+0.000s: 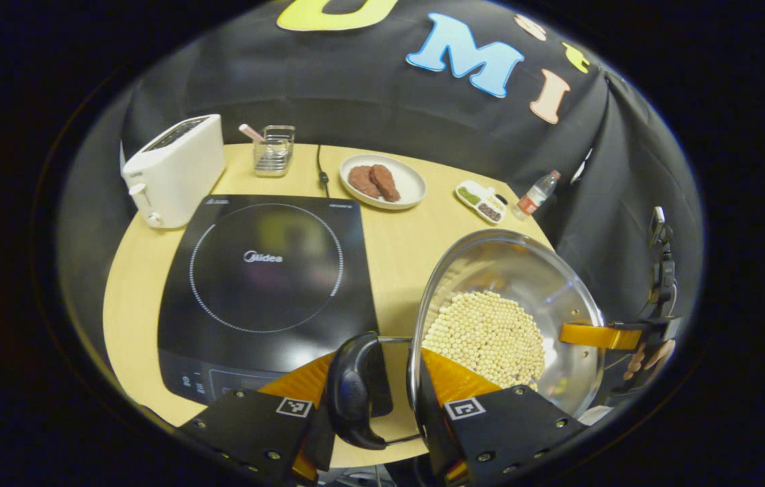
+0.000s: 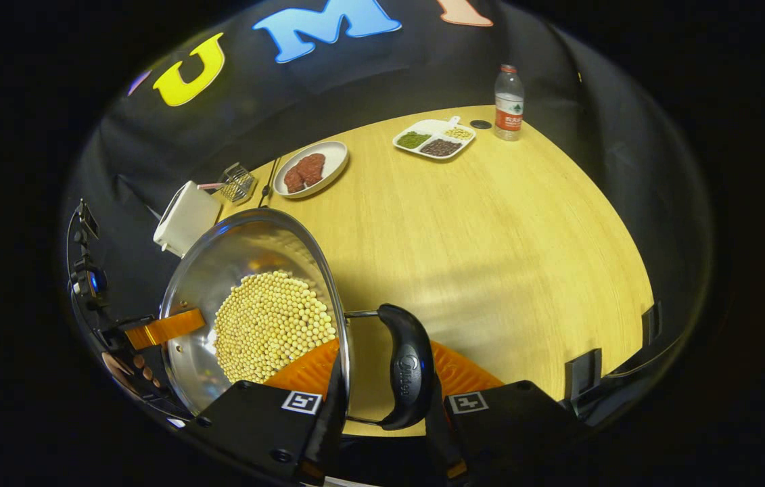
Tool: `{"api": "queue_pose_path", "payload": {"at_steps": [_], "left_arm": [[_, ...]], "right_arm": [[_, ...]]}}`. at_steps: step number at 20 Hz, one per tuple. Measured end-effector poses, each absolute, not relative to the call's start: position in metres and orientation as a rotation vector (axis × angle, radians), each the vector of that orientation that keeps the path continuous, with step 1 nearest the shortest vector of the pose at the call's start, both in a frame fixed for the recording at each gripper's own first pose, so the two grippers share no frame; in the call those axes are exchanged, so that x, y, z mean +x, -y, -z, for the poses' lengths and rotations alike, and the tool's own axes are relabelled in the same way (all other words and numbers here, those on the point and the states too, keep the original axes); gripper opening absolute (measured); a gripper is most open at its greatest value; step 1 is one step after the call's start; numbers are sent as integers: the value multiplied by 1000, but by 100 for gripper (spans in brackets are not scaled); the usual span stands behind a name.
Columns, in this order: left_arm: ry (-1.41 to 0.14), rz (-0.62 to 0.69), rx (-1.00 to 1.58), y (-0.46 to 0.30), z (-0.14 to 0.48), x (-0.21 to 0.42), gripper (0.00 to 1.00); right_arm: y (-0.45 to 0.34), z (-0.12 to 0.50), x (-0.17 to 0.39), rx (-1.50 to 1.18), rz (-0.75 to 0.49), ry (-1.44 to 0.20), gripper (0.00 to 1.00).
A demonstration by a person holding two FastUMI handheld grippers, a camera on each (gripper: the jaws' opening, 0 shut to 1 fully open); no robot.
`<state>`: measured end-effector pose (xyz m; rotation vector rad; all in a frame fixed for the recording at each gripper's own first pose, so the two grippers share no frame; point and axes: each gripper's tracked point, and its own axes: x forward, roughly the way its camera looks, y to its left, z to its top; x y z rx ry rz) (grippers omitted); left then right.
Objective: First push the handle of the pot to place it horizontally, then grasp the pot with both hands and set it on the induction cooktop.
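Left gripper (image 1: pixel 382 406): fingers straddle the pot's steel wall, one inside among the beans, one outside by the black side handle (image 1: pixel 355 389). Looks clamped on the rim, though true pad contact is hidden. Right gripper (image 2: pixel 382 406): same hold on the opposite rim, the other black handle (image 2: pixel 410 368) between its fingers at 6 o'clock. Pad contact hidden here too.

Pot (image 1: pixel 507 318): sits at 4 o'clock in the left gripper view, carried between the two grippers. Whether it has cleared the table (image 2: pixel 490 237) I cannot tell. Induction cooktop (image 1: pixel 267 284) lies at 9 o'clock from it, just beside, bare glass face.

Risks, as judged:
- Thin polished rim, slick; a pinch could slide if the two hands drift apart or rise unevenly.
- Pot appears tilted; loose beans (image 1: pixel 487 335) would roll and shift weight, or spill.
- A hard landing could scuff the glossy cooktop.
- The toaster (image 1: pixel 176 169) stands against the cooktop's far-left corner; overshoot could knock it.

Materials:
- Pot is a mirror-bright steel bowl, rounded wall.
- Handles are moulded black plastic on wire brackets.
- Beans are pale, small, round, heaped.
- Table is light wood grain, round edge.
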<state>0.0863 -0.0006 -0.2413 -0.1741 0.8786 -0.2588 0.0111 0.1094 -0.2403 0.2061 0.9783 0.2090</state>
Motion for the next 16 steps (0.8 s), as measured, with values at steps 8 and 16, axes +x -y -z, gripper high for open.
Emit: {"api": "queue_pose_path", "payload": {"at_steps": [8,16], "left_arm": [[-860,158,-188,-83,233,91,59],[-844,82,-221,-148,232,105,60]], "right_arm": [[-187,237,26,181,-290,-981,51],[-248,233,55,152,-340,-972,54]]}}
